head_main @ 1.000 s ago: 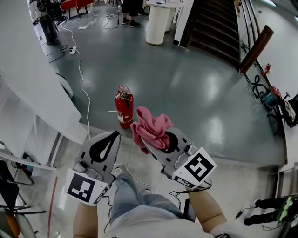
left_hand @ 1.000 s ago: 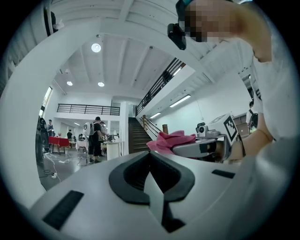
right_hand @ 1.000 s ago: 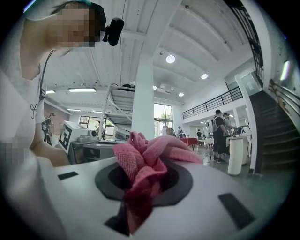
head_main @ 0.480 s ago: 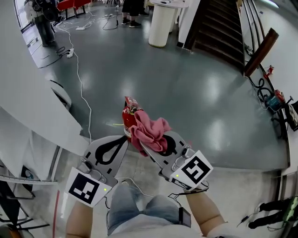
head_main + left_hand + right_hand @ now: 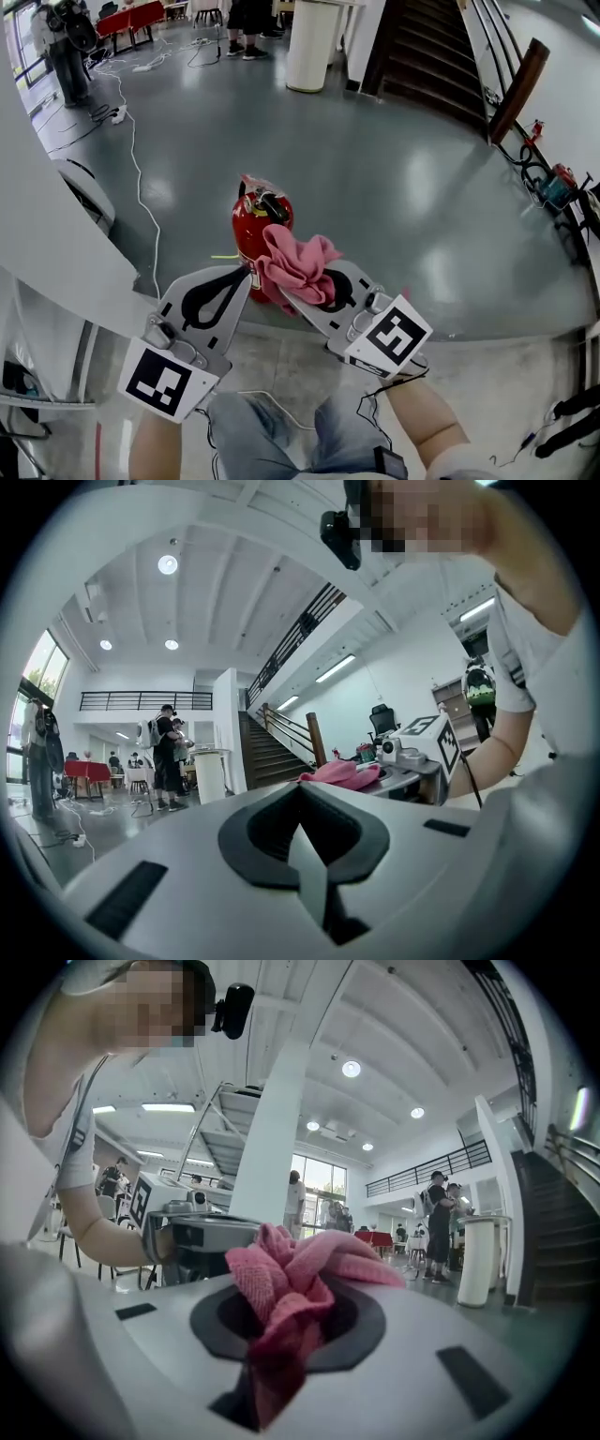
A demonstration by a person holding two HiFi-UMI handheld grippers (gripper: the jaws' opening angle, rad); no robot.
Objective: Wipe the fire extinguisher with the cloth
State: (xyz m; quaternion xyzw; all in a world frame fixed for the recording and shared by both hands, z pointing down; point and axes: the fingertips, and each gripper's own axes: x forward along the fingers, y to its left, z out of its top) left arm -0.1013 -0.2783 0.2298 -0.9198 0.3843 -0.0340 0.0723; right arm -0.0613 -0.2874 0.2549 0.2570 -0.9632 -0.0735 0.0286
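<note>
We look down on a glossy grey-green floor (image 5: 394, 187) that gives way, near our feet, to a paler speckled strip (image 5: 281, 354). The red fire extinguisher (image 5: 246, 228) stands upright on the glossy part, close to that seam. From it a white cable (image 5: 131, 141) snakes off towards eleven o'clock, and a thin yellow stick (image 5: 223, 256) lies beside its base at eight o'clock. Well apart at twelve o'clock stands a white cylinder (image 5: 309, 47). At three o'clock, tools (image 5: 555, 183) lie by the wall.
</note>
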